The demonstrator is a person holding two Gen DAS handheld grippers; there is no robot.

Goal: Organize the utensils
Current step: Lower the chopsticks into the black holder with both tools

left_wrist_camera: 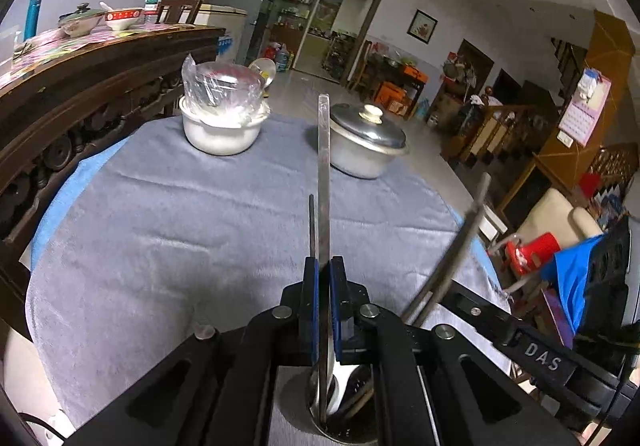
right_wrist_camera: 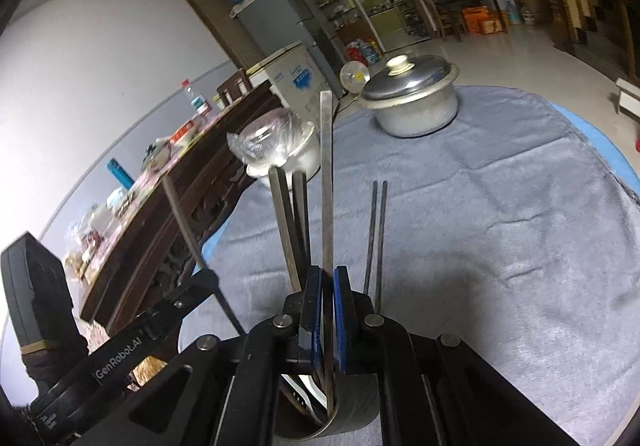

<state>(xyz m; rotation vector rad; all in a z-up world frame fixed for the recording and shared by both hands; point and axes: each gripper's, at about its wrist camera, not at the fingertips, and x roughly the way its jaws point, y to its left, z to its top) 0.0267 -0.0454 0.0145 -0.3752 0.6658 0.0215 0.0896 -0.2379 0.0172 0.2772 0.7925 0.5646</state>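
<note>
My left gripper (left_wrist_camera: 324,266) is shut on a flat metal utensil handle (left_wrist_camera: 324,166) that stands up out of a metal utensil cup (left_wrist_camera: 344,426) below the fingers. A dark chopstick (left_wrist_camera: 311,222) lies on the cloth just left of it. My right gripper (right_wrist_camera: 327,274) is shut on a flat metal handle (right_wrist_camera: 327,174) standing in the metal cup (right_wrist_camera: 352,418). Several dark chopsticks (right_wrist_camera: 292,214) stand in that cup. A pair of chopsticks (right_wrist_camera: 376,230) lies on the grey cloth (right_wrist_camera: 480,226) to the right.
A lidded metal pot (left_wrist_camera: 366,142) and a white pot with a plastic-wrapped bowl (left_wrist_camera: 222,114) stand at the table's far side. A carved dark wooden sideboard (left_wrist_camera: 80,94) runs along the left. The other gripper's body (left_wrist_camera: 540,350) reaches in from the right.
</note>
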